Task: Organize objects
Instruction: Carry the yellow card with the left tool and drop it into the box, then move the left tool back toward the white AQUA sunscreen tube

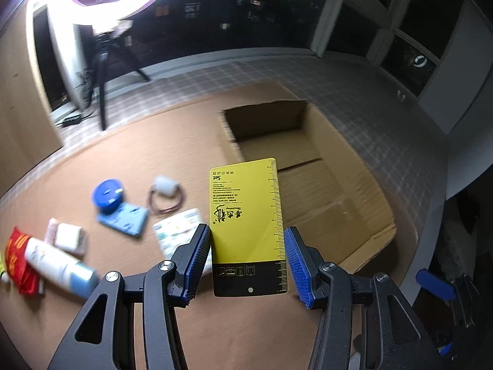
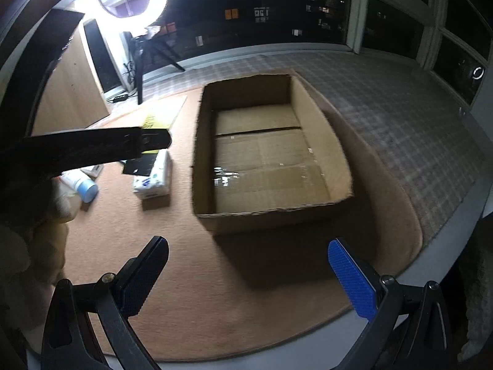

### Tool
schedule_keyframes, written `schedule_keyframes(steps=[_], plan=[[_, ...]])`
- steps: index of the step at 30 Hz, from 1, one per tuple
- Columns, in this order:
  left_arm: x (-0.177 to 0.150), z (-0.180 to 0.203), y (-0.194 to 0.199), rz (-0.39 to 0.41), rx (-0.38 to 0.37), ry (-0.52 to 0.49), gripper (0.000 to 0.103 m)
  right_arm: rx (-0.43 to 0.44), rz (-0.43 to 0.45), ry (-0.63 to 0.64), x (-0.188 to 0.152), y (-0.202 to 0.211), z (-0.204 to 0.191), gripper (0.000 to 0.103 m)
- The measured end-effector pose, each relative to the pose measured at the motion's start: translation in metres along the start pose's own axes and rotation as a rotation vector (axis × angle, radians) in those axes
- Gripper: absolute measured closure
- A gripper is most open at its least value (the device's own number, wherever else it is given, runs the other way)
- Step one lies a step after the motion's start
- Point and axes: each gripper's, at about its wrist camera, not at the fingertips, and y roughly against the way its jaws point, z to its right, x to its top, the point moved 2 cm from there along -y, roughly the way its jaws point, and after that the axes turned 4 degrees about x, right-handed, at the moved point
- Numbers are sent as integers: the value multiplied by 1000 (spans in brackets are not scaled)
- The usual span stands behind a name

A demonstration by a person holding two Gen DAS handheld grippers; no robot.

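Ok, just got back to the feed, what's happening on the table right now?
The left gripper holds a yellow and black card upright between its blue pads, near the open cardboard box, which looks empty. The right gripper is open and holds nothing, pointing at the box. A blue tape roll, a white bottle, a red packet and a tissue pack lie on the brown mat.

left hand-held gripper (image 1: 248,260): black linkage arms, silver screws at pivots, blue ribbed pads (image 1: 297,265) | right hand-held gripper (image 2: 248,277): black frame, dark round screws, blue fine-textured pads (image 2: 351,277), triangular cut-outs in outer arms
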Motion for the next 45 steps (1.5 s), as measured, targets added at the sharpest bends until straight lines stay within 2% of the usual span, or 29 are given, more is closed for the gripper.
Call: schedule_keyframes(steps=[5, 13, 14, 16, 22, 27, 33, 40, 45], plan=[[12, 31, -21, -14, -14, -32, 50, -14, -5, -26, -1, -1, 19, 1], [20, 54, -37, -24, -29, -53, 48, -31, -5, -51, -2, 0, 39, 1], [21, 56, -38, -31, -39, -53, 37, -31, -4, -54, -3, 0, 41, 1], [21, 59, -40, -34, -41, -54, 21, -31, -3, -57, -3, 0, 41, 1], [20, 53, -34, -17, -17, -48, 21, -26, -4, -54, -3, 0, 38, 1], [15, 28, -21, 0, 16, -21, 20, -6, -10, -34, -1, -1, 25, 1], [3, -25, 0, 6, 68, 58, 21, 33, -15, 6, 5, -5, 1, 1], [-21, -114, 29, 5, 162, 190, 21, 120, -27, 53, 25, -17, -36, 1], [-37, -178, 48, 2, 217, 277, 21, 199, -19, 135, 46, -27, -78, 1]])
